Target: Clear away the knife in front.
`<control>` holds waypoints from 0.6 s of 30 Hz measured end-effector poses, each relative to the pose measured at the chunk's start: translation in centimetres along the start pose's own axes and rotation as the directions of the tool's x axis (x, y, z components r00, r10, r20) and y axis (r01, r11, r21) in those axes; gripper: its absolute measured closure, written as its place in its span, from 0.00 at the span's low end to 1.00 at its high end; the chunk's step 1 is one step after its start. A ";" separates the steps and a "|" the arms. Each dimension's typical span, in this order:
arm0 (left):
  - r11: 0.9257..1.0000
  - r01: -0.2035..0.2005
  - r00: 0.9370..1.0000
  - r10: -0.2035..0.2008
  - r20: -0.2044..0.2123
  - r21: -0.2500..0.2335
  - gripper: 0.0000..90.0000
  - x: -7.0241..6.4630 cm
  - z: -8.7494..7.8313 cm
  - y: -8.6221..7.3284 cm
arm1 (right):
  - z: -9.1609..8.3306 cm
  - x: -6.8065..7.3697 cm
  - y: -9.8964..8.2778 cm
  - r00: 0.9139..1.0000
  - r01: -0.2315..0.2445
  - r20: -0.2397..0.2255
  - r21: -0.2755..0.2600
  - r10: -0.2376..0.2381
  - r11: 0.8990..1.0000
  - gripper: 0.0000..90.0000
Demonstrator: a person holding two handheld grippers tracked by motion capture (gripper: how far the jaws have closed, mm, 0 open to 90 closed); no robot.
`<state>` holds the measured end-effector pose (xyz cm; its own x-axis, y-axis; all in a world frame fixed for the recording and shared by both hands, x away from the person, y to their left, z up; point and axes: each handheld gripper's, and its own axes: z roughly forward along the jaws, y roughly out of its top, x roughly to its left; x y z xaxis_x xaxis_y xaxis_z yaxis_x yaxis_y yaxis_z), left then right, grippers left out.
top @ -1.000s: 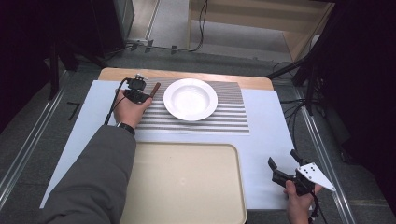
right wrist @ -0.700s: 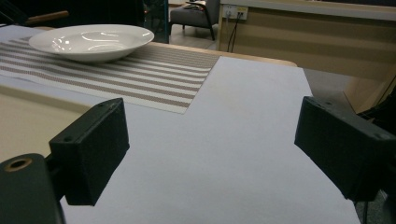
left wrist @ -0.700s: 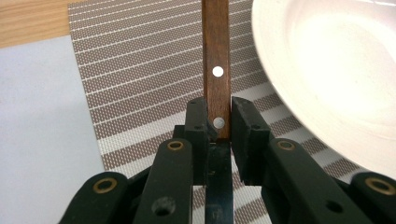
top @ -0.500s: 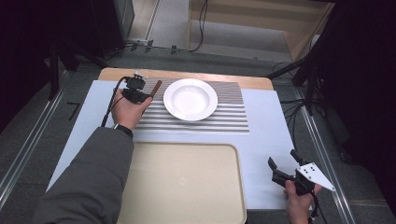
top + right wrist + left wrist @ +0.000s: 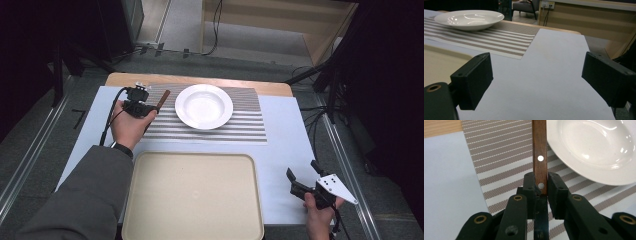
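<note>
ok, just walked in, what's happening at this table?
A person is working with a handheld tool in each hand. The left tool is shut on a wooden-handled knife, held just left of the white plate on the striped placemat. The right tool hangs open and empty at the table's near right corner. The beige tray in front has nothing on it.

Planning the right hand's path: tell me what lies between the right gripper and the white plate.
In the right gripper view, between the right gripper and the white plate lie bare pale table cover and the striped placemat. The beige tray sits off to the side.
</note>
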<state>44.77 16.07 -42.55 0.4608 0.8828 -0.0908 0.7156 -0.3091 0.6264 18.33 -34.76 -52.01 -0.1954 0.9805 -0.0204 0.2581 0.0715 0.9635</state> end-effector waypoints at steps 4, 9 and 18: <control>0.999 -0.040 0.999 0.040 -0.011 0.012 0.85 -0.6 -0.9 -0.9 | 0.0 0.1 0.0 1.000 0.004 0.007 0.003 -0.004 1.000 0.09; 0.998 -0.056 0.998 0.056 -0.004 0.005 0.85 -1.3 -2.2 -1.9 | 0.0 0.1 0.0 1.000 0.004 0.010 0.004 -0.004 1.000 0.09; 0.996 -0.085 0.996 0.085 0.013 -0.013 0.85 -2.5 -4.0 -3.6 | 0.0 0.2 0.0 1.000 0.015 0.015 0.008 -0.015 1.000 0.09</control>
<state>38.91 16.37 -41.48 0.5270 0.8485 -0.0471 0.6668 -0.3785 0.6419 18.29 -34.52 -52.03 -0.1850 0.9820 -0.0386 0.2624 0.0872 0.9610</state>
